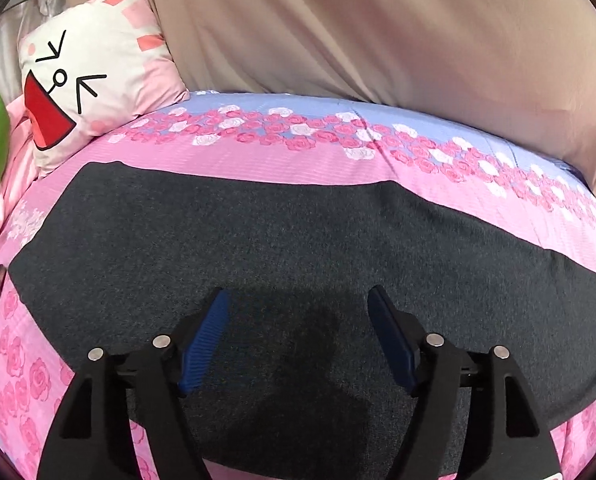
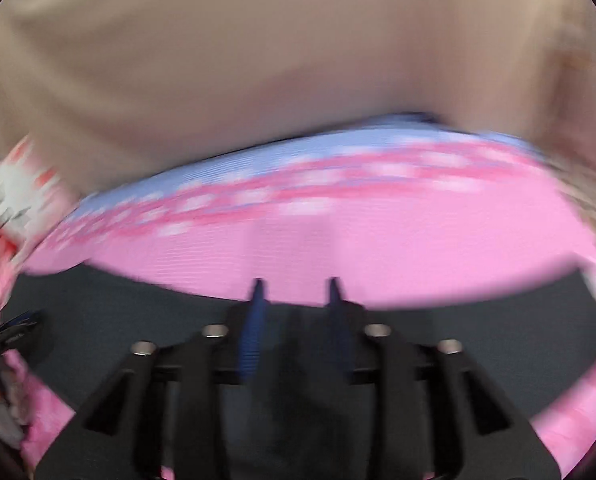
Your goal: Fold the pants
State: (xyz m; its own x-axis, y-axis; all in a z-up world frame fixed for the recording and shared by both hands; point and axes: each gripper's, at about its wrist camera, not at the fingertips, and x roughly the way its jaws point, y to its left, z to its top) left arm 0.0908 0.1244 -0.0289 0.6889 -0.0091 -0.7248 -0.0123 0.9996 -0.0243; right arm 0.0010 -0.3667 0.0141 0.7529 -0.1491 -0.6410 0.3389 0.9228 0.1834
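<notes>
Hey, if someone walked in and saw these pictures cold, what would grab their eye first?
Probably the dark grey pants, spread flat across the pink rose-print bedsheet, filling the middle of the left wrist view. Next, the cartoon-face pillow at the upper left against the tan fabric behind the bed. Up close, the left gripper hangs open over the pants, holding nothing.

Left gripper (image 1: 298, 296) black, ribbed blue pads (image 1: 204, 344), silver round bolts
</notes>
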